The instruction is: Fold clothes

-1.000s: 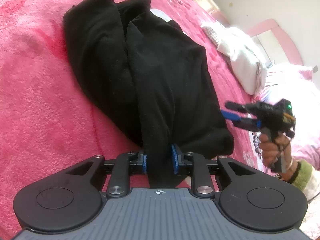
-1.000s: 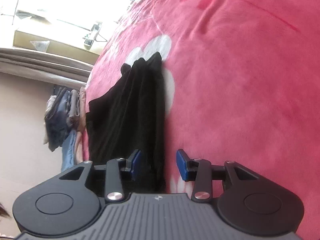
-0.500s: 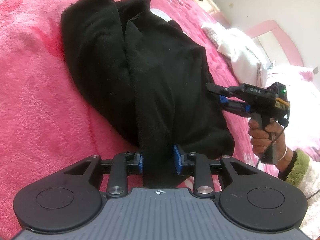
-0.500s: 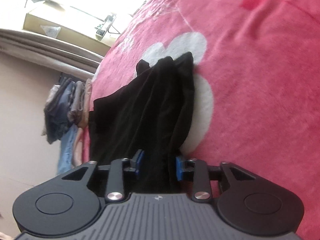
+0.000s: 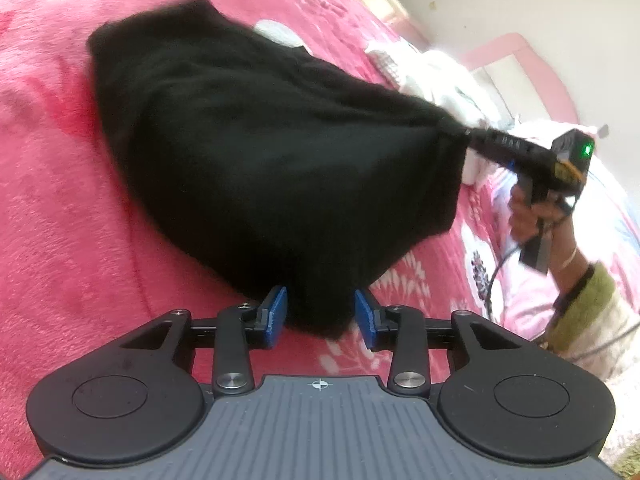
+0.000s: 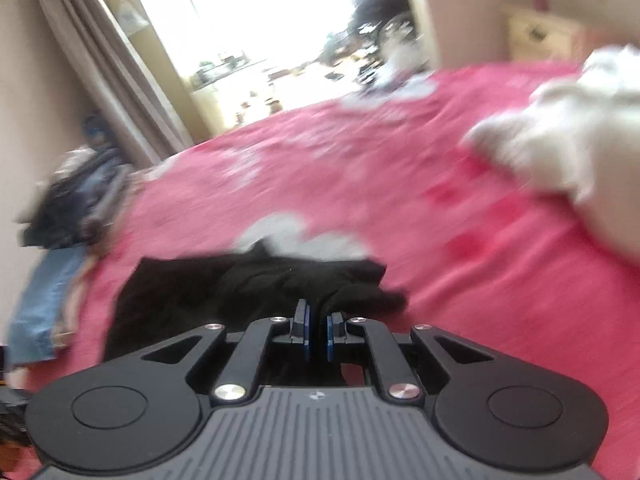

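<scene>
Two claws work one black fleece garment [image 5: 280, 152] that lies on a bed covered by a pink plush blanket [image 5: 60, 208]. Seen from the left wrist view, the left claw [image 5: 321, 317] has its blue-padded fingers [image 5: 276, 314] spread apart, with the near hem of the garment sagging between them; neither pad presses the cloth, though whether the fabric brushes them is hard to tell. At the far right corner of the garment, the right claw [image 5: 476, 138] has the cloth pinched and lifted off the blanket, so the fabric stretches taut from that corner down to the bed. A hand [image 5: 536, 216] grips the handle of that claw, with a green sleeve cuff [image 5: 588, 300] at the wrist. In the right wrist view, the right claw [image 6: 317, 330] has its blue pads almost together, a thin fold of black cloth [image 6: 248, 288] clamped between them, and the rest of the garment spreads to the left of it on the blanket [image 6: 480, 288]. Beyond the garment, a white fluffy heap [image 6: 568, 148] lies on the bed, and a pile of blue denim clothes [image 6: 68, 208] sits at the bed's left edge. This view is motion-blurred.
</scene>
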Motion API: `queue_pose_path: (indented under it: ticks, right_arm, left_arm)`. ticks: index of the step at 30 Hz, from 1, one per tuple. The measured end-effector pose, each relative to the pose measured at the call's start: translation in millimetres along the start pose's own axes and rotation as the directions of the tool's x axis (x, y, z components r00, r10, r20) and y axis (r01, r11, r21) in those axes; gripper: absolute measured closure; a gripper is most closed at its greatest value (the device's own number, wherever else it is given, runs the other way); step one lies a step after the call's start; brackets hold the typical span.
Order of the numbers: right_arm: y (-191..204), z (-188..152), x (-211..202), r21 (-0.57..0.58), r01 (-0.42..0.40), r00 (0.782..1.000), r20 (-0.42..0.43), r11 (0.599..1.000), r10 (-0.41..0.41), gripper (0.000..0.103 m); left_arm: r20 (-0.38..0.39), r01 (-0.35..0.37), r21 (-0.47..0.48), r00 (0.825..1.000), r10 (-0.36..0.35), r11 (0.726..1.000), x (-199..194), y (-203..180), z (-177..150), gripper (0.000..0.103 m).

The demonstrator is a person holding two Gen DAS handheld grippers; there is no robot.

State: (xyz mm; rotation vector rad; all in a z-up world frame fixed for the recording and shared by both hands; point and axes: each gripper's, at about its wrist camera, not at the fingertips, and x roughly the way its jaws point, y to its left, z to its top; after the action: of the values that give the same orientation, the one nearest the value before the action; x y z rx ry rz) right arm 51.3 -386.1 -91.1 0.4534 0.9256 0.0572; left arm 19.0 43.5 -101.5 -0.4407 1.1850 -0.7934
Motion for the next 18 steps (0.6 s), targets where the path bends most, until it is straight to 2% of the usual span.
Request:
queue_pose_path:
  ticks: [5,7,8,12,17,18]
  right_arm:
    - [-34.8,24.7,-12.8,-0.02,0.121,0.993,0.016,0.992,-0.121,0.094]
    - [-48.7,34.6,-18.0,-0.028,0.17,0.985,0.023,0.985,-0.169,0.087]
    - [-48.8,33.0,-22.6,-0.025,0.179,0.983,0.04,0.984,-0.178,0.085]
    - [-45.8,23.0,-42.1,-0.011,0.205,0.973,0.113,0.979,-0.203,0.067]
    - [-42.0,10.5,-66.4,0.009,0.237,0.951,0.203,0.972,-0.234,0.064]
    - [-29.3,10.0,-71.3,-0.048,0.235,0.951,0.217,0.971,-0.219,0.064]
  left_arm:
    - [-0.027,-0.042,-0.008,0.999,0.042,0.999,9.2,3.2,1.1,0.066]
    - [-0.028,-0.057,-0.022,0.998,0.056,0.998,9.7,6.2,1.4,0.066]
    - [-0.026,-0.064,-0.027,0.998,0.063,0.998,9.5,7.2,2.0,0.066]
    - [-0.016,-0.089,-0.043,0.996,0.088,0.995,4.9,12.2,4.3,0.065]
    - [0.015,-0.102,-0.052,0.995,0.103,0.993,-3.6,17.1,8.0,0.064]
    - [0.023,-0.106,-0.06,0.994,0.107,0.993,-5.6,18.7,8.5,0.064]
